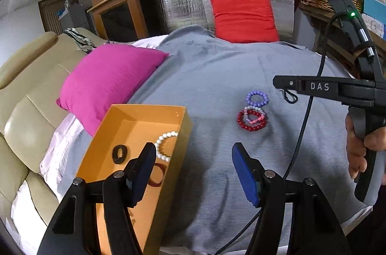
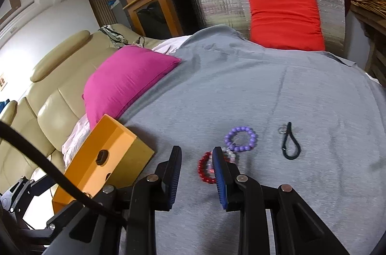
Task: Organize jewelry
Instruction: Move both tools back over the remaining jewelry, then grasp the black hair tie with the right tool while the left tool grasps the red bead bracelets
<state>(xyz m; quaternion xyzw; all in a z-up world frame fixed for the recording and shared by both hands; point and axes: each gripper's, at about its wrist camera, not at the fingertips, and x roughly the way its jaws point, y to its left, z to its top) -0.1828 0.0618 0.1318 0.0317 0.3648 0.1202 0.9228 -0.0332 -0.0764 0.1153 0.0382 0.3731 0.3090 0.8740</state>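
Orange box (image 1: 135,120) at the left edge of a grey cloth (image 1: 217,76), already holding a white bead bracelet (image 1: 164,144), a black band (image 1: 120,153) and a dark red ring (image 1: 156,174). Right of the box, on the cloth: purple bracelet (image 2: 240,138), then red bracelet (image 2: 205,168) overlapped by a pale pink one (image 1: 253,115), then a black hair tie (image 2: 290,145) farthest out. Left gripper (image 1: 193,170) wide apart, empty, by the box's right wall. Right gripper (image 2: 197,173) apart, empty, just short of the red bracelet. Probably light, rigid slippery beads on stretchy cord; best pinched across one side of the loop, though likely to drag the pink one along.
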